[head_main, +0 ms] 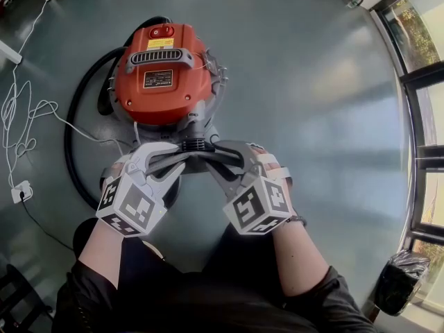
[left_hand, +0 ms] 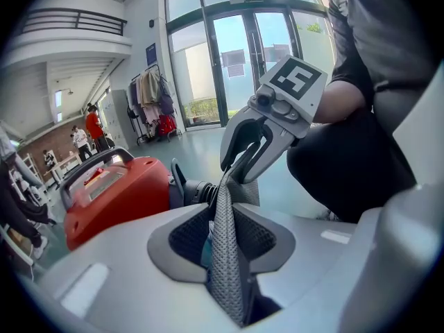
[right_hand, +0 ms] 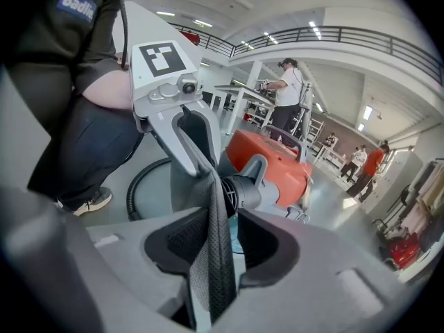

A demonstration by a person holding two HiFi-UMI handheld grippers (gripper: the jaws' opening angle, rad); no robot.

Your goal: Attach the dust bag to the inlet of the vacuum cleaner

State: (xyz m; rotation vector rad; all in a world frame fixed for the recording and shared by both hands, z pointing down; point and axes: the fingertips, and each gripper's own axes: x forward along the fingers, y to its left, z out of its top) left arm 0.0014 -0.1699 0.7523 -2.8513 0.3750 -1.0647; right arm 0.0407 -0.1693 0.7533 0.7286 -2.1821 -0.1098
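Note:
The orange vacuum cleaner [head_main: 163, 75] stands on the floor, and its dark inlet [head_main: 196, 144] faces me. The grey mesh dust bag [left_hand: 225, 241] is stretched taut between both grippers, just in front of the inlet [right_hand: 243, 193]. My left gripper [head_main: 182, 159] comes in from the left and is shut on one side of the bag's edge. My right gripper [head_main: 211, 159] comes in from the right and is shut on the opposite side of the bag [right_hand: 211, 248]. Each gripper view shows the other gripper at the far end of the fabric. The bag's opening is hidden.
A black hose [head_main: 73, 144] loops round the vacuum's left side. White cables [head_main: 28, 116] and a plug lie further left. A black bin bag [head_main: 399, 279] sits by the glass wall at the lower right. People stand at tables far behind the vacuum [right_hand: 284, 96].

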